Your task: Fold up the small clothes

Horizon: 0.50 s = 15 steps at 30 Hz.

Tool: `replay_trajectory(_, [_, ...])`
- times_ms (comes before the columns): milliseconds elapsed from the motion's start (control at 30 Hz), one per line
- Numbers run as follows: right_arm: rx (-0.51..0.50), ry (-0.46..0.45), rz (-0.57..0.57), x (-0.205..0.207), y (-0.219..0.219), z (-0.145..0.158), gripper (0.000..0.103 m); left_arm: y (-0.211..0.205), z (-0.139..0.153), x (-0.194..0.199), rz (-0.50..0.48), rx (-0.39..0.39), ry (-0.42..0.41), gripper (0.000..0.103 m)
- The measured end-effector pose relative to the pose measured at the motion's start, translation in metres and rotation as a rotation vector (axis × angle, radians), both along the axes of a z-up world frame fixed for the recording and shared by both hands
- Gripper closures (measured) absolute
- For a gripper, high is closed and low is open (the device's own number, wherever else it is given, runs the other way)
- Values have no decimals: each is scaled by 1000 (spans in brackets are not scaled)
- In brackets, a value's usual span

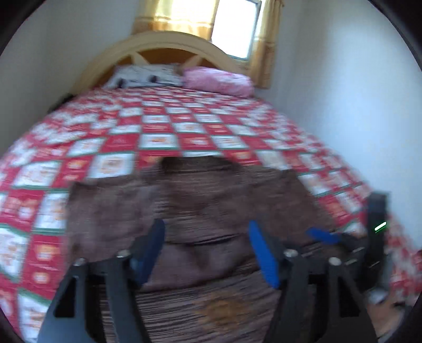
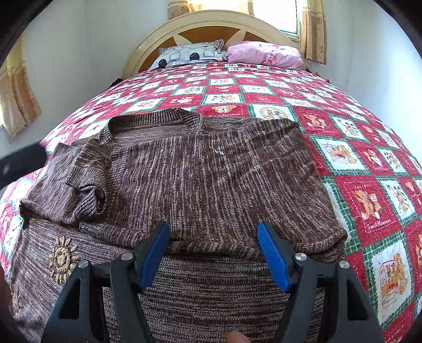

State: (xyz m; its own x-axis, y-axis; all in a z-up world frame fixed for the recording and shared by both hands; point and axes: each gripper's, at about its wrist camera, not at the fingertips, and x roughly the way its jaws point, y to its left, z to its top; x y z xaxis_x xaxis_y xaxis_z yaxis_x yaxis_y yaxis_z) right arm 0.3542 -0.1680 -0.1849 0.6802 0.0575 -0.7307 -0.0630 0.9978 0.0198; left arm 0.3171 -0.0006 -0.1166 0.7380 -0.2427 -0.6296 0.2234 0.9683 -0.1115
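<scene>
The sweater (image 2: 211, 171) is brown, ribbed knit, lying flat on the bed's quilt (image 2: 369, 200) straight ahead of the right hand-held gripper (image 2: 213, 253). Its neckline is at the far edge, toward the headboard (image 2: 211, 23). A sleeve (image 2: 71, 184) is folded in across the body on that gripper's left, cuff resting on the chest. Nearer, a folded edge runs across just beyond the fingertips, and the layer below it carries an embroidered sun motif (image 2: 62, 260) at lower left. The right side of the sweater ends in a straight edge with bare quilt beyond.

The right hand-held gripper points down at the knit with its blue pads (image 2: 271, 258) spread apart, nothing between them but the cloth beneath. The left hand-held gripper (image 1: 208, 250) also tilts down over the sweater (image 1: 184, 205), jaws apart and nothing clamped; its view is smeared by motion. In that view the right hand-held gripper (image 1: 332, 237) sits close on the right, low over the cloth. In the right view a dark blurred shape enters at the left edge; what it is cannot be told.

Beyond the sweater the quilt runs open to two pillows, one patterned (image 2: 190, 54), one pink (image 2: 266, 54). A white wall (image 2: 382, 66) lies close on the right; to the left the bed edge drops away toward a curtain (image 2: 15, 105).
</scene>
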Motion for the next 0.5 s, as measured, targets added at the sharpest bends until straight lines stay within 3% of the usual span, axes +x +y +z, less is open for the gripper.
replay_trajectory(133, [-9, 1, 0, 0, 1, -1, 33, 63, -30, 11, 271, 237, 62, 28])
replay_trajectory(200, [-13, 1, 0, 0, 1, -1, 33, 93, -43, 17, 355, 221, 127, 28])
replay_trajectory(267, [-12, 2, 0, 1, 1, -1, 33, 115, -57, 17, 368, 125, 201, 28])
replay_trajectory(333, [-15, 2, 0, 0, 2, -1, 33, 118, -58, 11, 355, 81, 187, 28])
replay_trajectory(400, [-20, 2, -1, 0, 2, -1, 33, 113, -60, 8, 322, 76, 180, 15])
replay_trajectory(500, [-27, 5, 0, 0, 2, 2, 33, 109, -61, 7, 326, 80, 180, 10])
